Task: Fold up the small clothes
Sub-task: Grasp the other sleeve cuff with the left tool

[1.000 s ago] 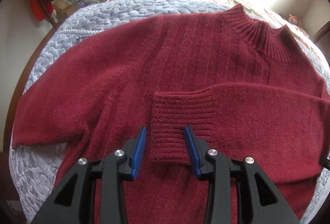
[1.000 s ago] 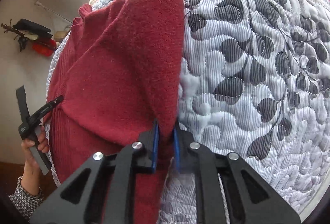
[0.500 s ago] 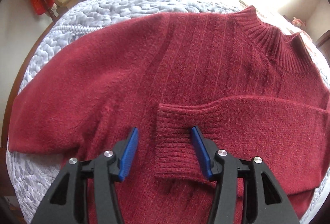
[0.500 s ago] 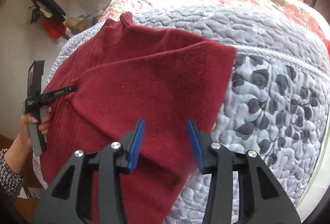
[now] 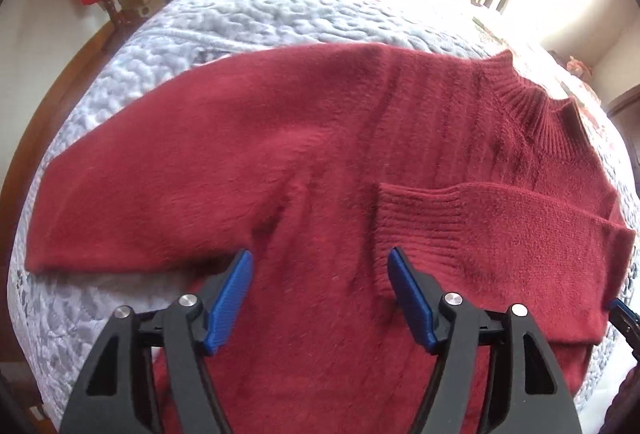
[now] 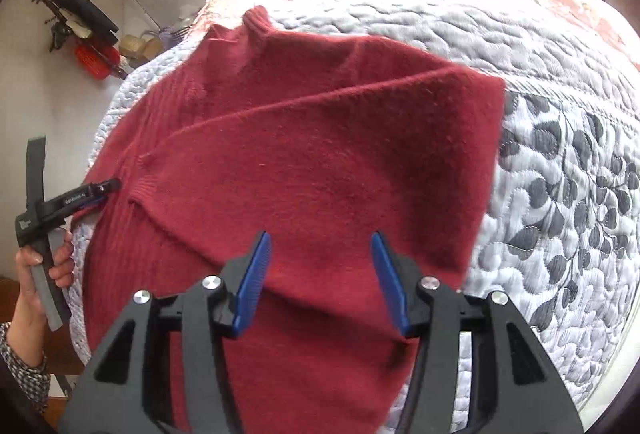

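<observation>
So the red sweater [image 5: 328,162] lay flat on the bed, on top of a grey quilt [image 5: 248,18]. Left tool [image 5: 320,294] hovered over the body of it with its blue pads [image 5: 230,298] spread wide, nothing between them. Just ahead and to that tool's right was the ribbed cuff [image 5: 416,222] of the sleeve [image 6: 320,162] folded across the chest, its edge close to the right-hand pad. Off to its left the other sleeve [image 5: 132,210] stuck straight out, its lower edge ending over bare quilt, so there was open room on that side. The collar [image 5: 536,106] sat far ahead to the right.

Right tool [image 6: 320,278] was also spread apart and gripping nothing, hanging above the folded sleeve near the fold. To its right the fold edge [image 6: 490,170] ran down the sweater, and past that it was just quilt with a dark leaf print [image 6: 568,194], lots of space. Near the bottom of that view the sweater went under the tool.

From the right camera the left tool [image 6: 102,190] showed up far left, its tip at the cuff end, with a hand [image 6: 40,274] gripping the handle and a checked cuff of a shirt below it. There was white lettering on the side of it, but too small and blurry to read properly.
</observation>
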Available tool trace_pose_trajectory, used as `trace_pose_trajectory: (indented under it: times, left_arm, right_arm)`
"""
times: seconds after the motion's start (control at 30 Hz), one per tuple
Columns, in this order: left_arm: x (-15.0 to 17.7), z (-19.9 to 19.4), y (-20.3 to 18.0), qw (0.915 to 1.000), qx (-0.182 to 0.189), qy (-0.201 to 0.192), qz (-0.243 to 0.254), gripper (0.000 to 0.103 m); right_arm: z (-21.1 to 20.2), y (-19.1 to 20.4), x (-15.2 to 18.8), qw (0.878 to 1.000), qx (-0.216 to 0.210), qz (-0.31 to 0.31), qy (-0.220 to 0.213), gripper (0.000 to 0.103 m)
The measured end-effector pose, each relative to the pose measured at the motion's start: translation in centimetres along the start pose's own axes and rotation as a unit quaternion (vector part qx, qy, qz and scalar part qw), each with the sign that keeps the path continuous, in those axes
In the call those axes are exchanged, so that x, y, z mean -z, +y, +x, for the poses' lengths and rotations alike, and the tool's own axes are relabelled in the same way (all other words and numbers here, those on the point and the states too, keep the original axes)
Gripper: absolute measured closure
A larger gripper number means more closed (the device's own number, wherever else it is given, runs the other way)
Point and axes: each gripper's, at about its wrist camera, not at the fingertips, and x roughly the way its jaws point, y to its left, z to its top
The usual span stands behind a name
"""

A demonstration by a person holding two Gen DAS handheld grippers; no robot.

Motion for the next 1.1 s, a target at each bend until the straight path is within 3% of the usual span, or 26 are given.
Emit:
trace_pose_trajectory:
  times: [0.2,0.3,0.47,0.67,0.73,0.8,0.9,1.03,1.1]
  left_arm:
    - [0.6,-1.7,10.6,0.9973,-0.035,0.016,-0.062,0.032]
    - [1.0,-1.6,16.1,0.9915,-0.022,0.031,-0.124,0.031]
    - [2.6,-1.6,24.5,0.9713,0.021,0.045,-0.233,0.032]
    - [4.1,-1.2,32.0,0.9486,0.001,0.055,-0.312,0.032]
    - [4.6,-0.2,34.6,0.9361,0.013,0.064,-0.346,0.032]
    - [5.3,0.9,37.1,0.9178,0.036,0.068,-0.389,0.033]
    - [5.6,2.3,39.2,0.9006,0.067,0.065,-0.425,0.032]
    - [5.3,3.3,40.3,0.891,0.073,0.056,-0.444,0.031]
    - [5.0,3.6,40.7,0.8886,0.073,0.051,-0.45,0.036]
  right_arm:
    - [2.4,5.6,-1.6,0.999,-0.003,-0.033,0.01,0.044]
    - [4.7,8.4,-2.2,0.999,-0.011,-0.036,0.021,0.044]
    - [6.7,11.1,-2.7,0.998,-0.011,-0.044,0.034,0.044]
    - [7.7,12.2,-3.3,0.998,0.008,-0.044,0.039,0.044]
    - [8.1,12.5,-3.4,0.998,0.01,-0.042,0.041,0.044]
    - [8.6,12.8,-3.5,0.998,0.018,-0.043,0.045,0.044]
    - [9.3,13.2,-3.3,0.997,0.032,-0.049,0.051,0.044]
    - [9.9,13.7,-2.9,0.996,0.043,-0.056,0.055,0.043]
    - [10.1,14.0,-2.8,0.995,0.049,-0.061,0.054,0.043]
